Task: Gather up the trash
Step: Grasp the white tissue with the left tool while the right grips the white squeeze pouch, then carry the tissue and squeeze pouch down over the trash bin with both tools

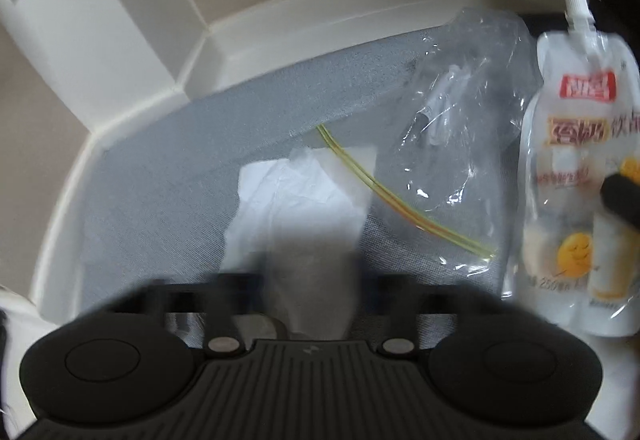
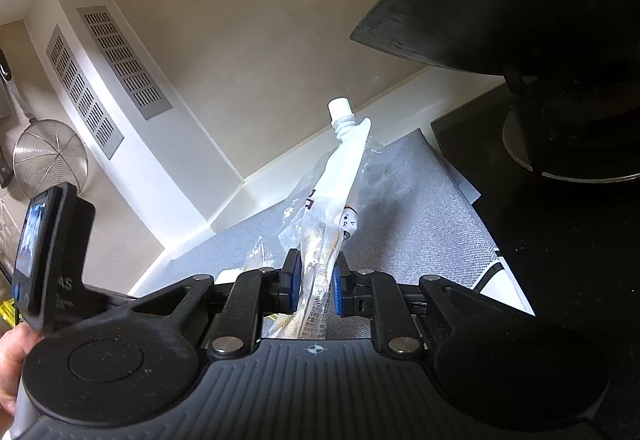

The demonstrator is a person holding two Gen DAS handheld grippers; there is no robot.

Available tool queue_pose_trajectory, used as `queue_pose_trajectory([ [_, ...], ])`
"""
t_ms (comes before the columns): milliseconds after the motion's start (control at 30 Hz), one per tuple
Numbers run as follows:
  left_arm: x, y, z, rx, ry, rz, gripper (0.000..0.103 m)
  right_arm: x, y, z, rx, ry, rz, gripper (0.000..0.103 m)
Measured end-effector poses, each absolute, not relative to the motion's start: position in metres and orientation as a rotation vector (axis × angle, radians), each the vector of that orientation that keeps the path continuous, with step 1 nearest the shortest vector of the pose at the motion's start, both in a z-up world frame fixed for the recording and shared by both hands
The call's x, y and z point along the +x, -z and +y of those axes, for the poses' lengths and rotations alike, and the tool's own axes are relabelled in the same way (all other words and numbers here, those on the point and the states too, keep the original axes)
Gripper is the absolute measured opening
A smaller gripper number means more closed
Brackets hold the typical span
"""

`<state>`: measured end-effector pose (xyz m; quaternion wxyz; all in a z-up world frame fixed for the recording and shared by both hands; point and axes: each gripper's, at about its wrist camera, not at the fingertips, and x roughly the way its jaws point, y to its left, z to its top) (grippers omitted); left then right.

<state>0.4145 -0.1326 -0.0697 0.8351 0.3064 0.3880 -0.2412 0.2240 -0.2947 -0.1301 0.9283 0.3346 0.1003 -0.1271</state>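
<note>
The right gripper (image 2: pixel 314 282) pinches a spouted drink pouch (image 2: pixel 338 176) upright, clearing the desk, while the left gripper's (image 1: pixel 308 272) jaws press together on a crumpled tissue (image 1: pixel 296 196).

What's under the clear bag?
Clear bag overlaps a white tissue's corner and the grey mat. Dark tube-like shape shows through; unclear whether inside or beneath.

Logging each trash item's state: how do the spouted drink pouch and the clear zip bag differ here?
The drink pouch is white, printed and capped with a spout; the zip bag is see-through with a yellow-green seal strip. The pouch is clamped upright in the right claw; the bag lies slack on the grey mat. Both are soft plastic packaging.
</note>
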Motion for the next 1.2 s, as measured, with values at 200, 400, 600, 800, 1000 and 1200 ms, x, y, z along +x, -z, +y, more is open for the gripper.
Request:
queue_pose_trajectory([
  [200, 0.397, 0.054, -0.132, 0.631, 0.493, 0.727, 0.001, 0.222, 0.130, -0.294, 0.684, 0.252, 0.195, 0.017],
  [400, 0.350, 0.000, -0.113, 0.476, 0.420, 0.578, 0.001, 0.205, 0.120, -0.279, 0.575, 0.232, 0.048, 0.015],
  [600, 0.288, -0.031, -0.072, 0.386, 0.268, 0.506, 0.001, 0.192, 0.112, -0.270, 0.503, 0.155, -0.053, 0.014],
  [800, 0.232, -0.047, -0.015, 0.320, 0.108, 0.498, 0.001, 0.170, 0.090, -0.258, 0.507, 0.063, -0.035, 0.014],
  [1000, 0.166, -0.051, 0.047, 0.268, -0.046, 0.523, 0.001, 0.131, 0.058, -0.223, 0.480, -0.117, -0.029, 0.014],
  [1200, 0.095, -0.046, 0.098, 0.191, -0.198, 0.529, 0.001, 0.092, 0.027, -0.180, 0.478, -0.341, 0.042, 0.014],
])
